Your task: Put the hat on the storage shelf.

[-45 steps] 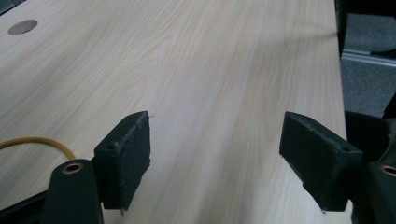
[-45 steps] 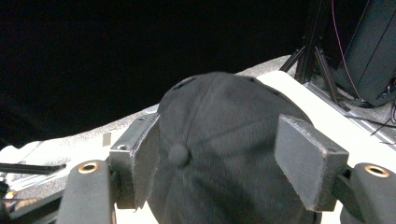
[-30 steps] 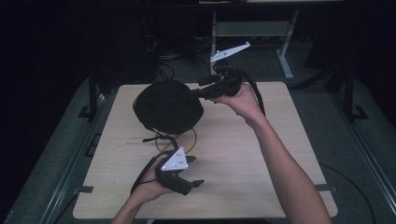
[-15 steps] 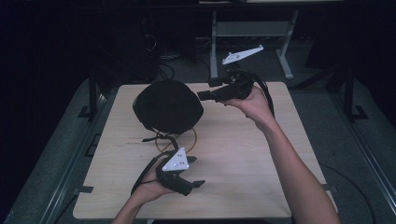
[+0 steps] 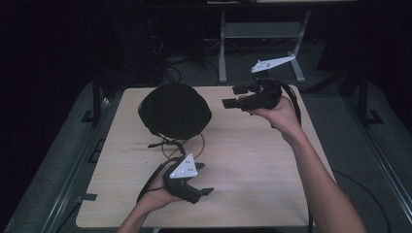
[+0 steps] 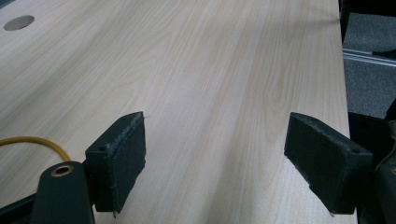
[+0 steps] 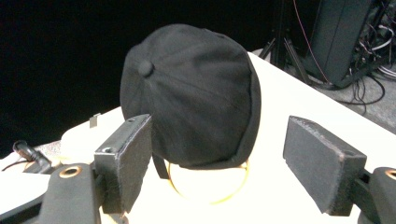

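Dark room all round, cables and a metal stand at the back, with a pale wooden desk [image 5: 252, 160] lit in the middle. Toward the desk's left rear, a black cap [image 5: 175, 110], crown up with its top button showing in the right gripper view, propped over a yellow ring [image 5: 200, 145] that peeps out beneath its near edge (a dark strap trailing there too). Nearer the front, just right of the cap's line, the left hand-held gripper [image 5: 201, 178], low over bare wood, jaws spread wide and grasping nothing, aimed rightward across the desk and away from the cap; a curve of the yellow ring at the left edge of its own view. Farther right and toward the rear, the right hand-held gripper [image 5: 233, 96], raised above the desk, jaws likewise released and empty, pointed leftward. Cap lying straight ahead of that gripper, near but apart, framed between its two pads [image 7: 130, 158] in the right gripper view. Judged from this: right hand better placed for a grasp, needing only a short leftward advance; left nearer the ring but facing the wrong way.
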`<state>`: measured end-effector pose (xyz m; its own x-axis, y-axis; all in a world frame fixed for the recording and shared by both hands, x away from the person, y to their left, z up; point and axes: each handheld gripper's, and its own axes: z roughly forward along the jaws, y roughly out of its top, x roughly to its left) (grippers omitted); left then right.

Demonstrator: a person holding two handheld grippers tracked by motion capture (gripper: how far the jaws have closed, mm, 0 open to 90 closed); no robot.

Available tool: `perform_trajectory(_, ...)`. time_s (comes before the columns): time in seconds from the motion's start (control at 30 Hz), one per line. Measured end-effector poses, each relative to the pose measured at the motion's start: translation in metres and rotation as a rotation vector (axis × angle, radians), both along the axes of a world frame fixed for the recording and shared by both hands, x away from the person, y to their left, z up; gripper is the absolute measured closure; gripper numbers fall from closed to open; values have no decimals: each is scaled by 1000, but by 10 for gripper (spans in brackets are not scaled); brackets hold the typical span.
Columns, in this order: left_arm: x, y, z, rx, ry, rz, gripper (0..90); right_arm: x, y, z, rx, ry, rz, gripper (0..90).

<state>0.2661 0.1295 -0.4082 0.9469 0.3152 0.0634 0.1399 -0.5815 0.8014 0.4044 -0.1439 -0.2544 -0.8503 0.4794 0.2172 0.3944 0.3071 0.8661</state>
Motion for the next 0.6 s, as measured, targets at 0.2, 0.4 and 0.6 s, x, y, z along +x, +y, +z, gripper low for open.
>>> perform_trajectory(0.2,0,-1,-2,6,0,0,205,-4,-16,-7,0,2,-19,227)
perform_trajectory(0.4,1,-1,-3,7,2,4,205,-13,-30,-13,11,3,-26,221)
perform_trajectory(0.6,0,-2,-3,7,1,8,201,-19,-40,-18,8,1,-35,219)
